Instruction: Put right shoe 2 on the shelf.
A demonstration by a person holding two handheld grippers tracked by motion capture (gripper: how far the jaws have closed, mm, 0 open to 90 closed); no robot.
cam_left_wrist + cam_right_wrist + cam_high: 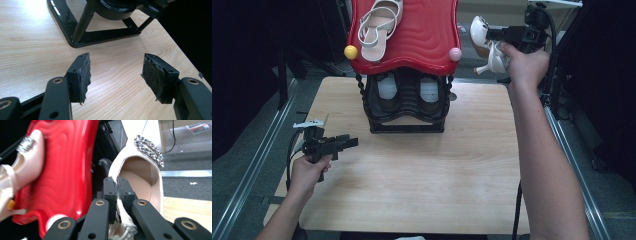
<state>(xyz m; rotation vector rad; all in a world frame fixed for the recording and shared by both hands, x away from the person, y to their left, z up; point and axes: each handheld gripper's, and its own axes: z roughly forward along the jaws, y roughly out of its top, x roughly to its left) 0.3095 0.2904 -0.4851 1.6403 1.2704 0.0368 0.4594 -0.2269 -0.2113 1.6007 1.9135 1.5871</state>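
pale wood table (422,175), black rack base (407,127), grey floor (247,150)

A pale wooden surface (422,170) stood on grey carpeted floor (242,165), metal rails (254,165) flanking it, with darkness on both sides.

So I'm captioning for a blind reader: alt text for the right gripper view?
The right gripper is shut on the side edge of a cream heeled shoe with a rhinestone trim. A red shelf at left holds a matching shoe.
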